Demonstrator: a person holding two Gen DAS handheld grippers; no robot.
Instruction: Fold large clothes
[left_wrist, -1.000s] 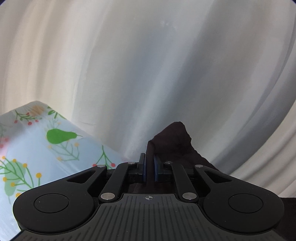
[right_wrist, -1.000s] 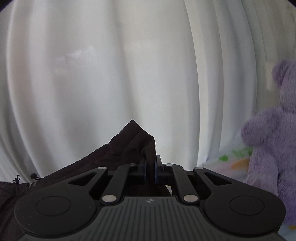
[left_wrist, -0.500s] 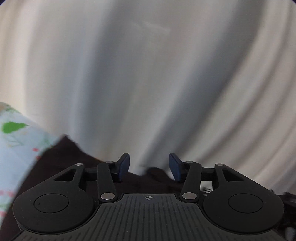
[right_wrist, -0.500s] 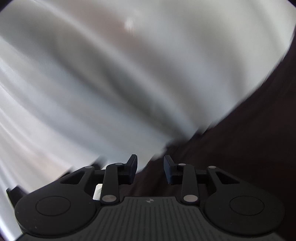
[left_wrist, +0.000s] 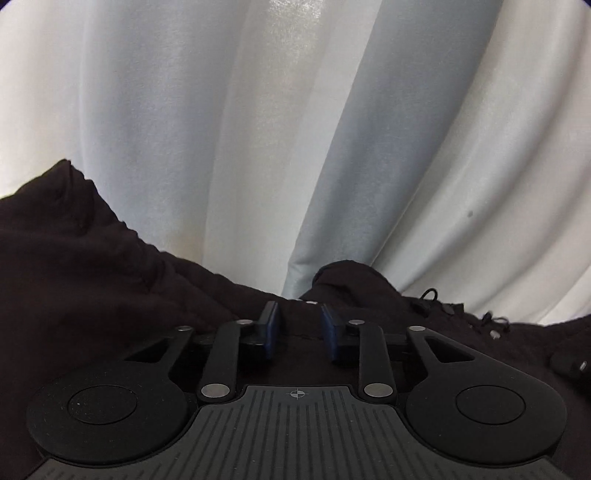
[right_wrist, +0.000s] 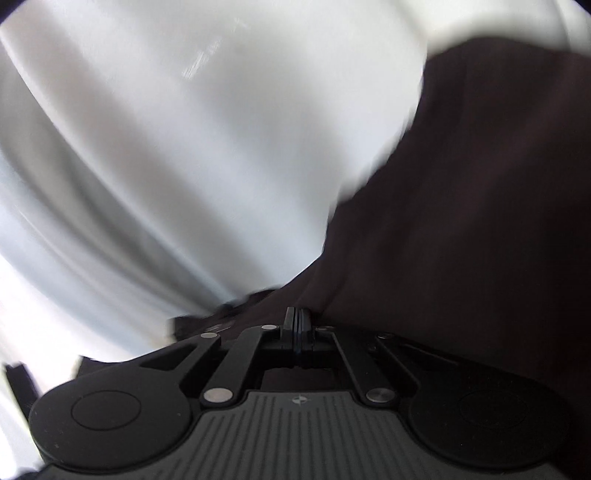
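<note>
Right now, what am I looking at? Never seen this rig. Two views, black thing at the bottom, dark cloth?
Each picture comes from a fisheye camera on a handheld two-finger gripper, looking along its fingers; a person holds one per hand. In the left view, the left gripper is open over a dark garment, gripping nothing. In the blurred right view, the right gripper has its fingers together; whether cloth is pinched is unclear. The garment has a drawstring. Behind hangs a white curtain.

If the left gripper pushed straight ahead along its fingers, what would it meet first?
Most likely the dark garment: the open left gripper has it bunched between and just ahead of its fingertips. The white curtain hangs beyond; depth is unclear.
</note>
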